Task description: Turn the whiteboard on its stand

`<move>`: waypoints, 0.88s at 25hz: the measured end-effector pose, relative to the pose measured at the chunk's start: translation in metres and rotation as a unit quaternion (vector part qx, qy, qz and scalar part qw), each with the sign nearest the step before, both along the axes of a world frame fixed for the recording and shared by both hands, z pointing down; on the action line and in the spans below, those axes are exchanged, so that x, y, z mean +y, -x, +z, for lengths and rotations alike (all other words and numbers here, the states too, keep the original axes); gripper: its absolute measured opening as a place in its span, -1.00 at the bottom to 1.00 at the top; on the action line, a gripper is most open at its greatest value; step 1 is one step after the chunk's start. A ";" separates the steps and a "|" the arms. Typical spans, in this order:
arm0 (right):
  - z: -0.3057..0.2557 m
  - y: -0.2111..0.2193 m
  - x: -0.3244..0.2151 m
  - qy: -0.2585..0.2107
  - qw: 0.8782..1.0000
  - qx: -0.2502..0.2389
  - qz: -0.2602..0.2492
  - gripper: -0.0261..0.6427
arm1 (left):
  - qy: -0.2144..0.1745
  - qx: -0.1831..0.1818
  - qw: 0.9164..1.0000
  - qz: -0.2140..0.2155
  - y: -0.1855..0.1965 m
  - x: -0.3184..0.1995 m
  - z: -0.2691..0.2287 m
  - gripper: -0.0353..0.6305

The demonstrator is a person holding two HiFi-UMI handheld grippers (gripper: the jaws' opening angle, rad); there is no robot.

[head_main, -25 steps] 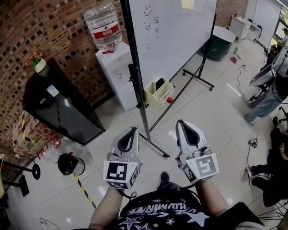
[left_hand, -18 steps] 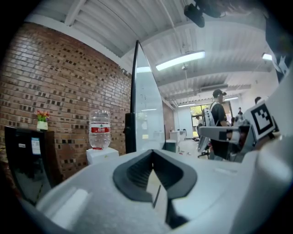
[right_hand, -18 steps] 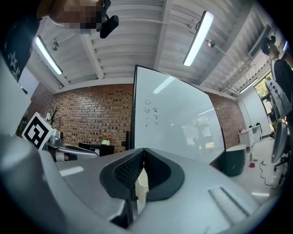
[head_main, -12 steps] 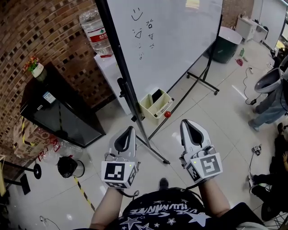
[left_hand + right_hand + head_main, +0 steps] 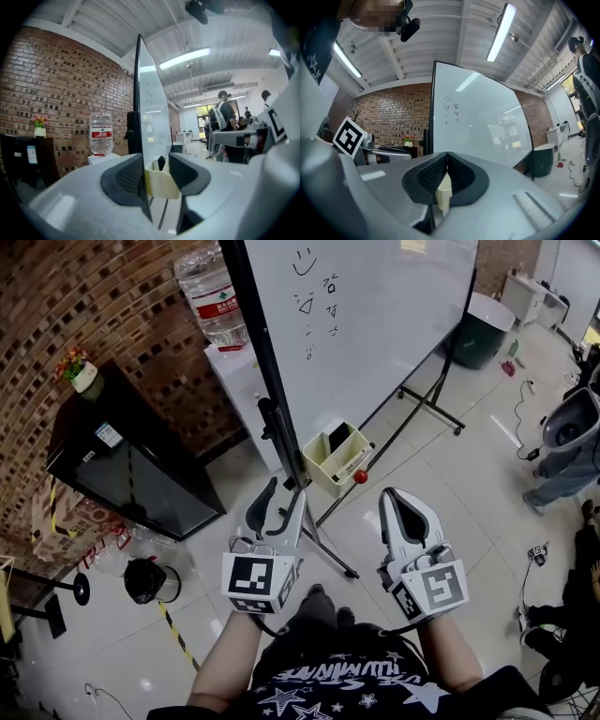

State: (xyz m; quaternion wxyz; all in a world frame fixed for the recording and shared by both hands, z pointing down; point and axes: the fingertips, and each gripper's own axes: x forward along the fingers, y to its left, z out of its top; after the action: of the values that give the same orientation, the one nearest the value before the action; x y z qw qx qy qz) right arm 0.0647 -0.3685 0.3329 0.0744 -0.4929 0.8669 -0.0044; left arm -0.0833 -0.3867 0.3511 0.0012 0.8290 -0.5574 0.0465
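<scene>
The whiteboard [image 5: 375, 324] stands on a black wheeled stand [image 5: 328, 554], with its black side frame [image 5: 272, 390] running down toward me. My left gripper [image 5: 284, 495] is at the lower end of that frame and its jaws are opening. In the left gripper view the board [image 5: 150, 117] is seen edge-on, and its frame sits between the jaws of the left gripper [image 5: 156, 159], close to the left one, with the pads not pressing on it. My right gripper [image 5: 398, 498] hangs right of the stand, shut and holding nothing; the right gripper [image 5: 446, 157] faces the board [image 5: 483, 122].
A yellow marker tray [image 5: 337, 456] with a red ball [image 5: 361, 476] hangs below the board. A water dispenser [image 5: 239, 371] and a black cabinet [image 5: 131, 474] stand by the brick wall at left. A dark bin [image 5: 483, 329] is behind, and a person [image 5: 562, 456] is at right.
My left gripper has moved forward to the whiteboard's side frame and its jaws have parted. The right gripper has stayed shut and hardly moved.
</scene>
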 end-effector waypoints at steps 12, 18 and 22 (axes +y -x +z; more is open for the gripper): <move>-0.003 0.016 -0.042 0.036 0.998 0.012 0.042 -0.89 | 0.036 0.007 0.999 0.038 0.011 -0.072 0.017 0.18; -0.003 0.038 -0.058 0.033 0.999 0.022 0.036 -0.89 | 0.010 0.020 0.997 0.071 0.001 -0.104 -0.001 0.18; 0.000 0.042 -0.065 0.039 0.998 0.027 0.041 -0.90 | -0.003 0.018 0.996 0.083 -0.005 -0.119 -0.009 0.18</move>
State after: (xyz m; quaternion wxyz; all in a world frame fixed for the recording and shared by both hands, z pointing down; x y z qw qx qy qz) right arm 0.0231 -0.4337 0.3324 0.0315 -0.5305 0.8468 -0.0219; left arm -0.0782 -0.5060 0.3422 0.0052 0.8728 -0.4871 0.0297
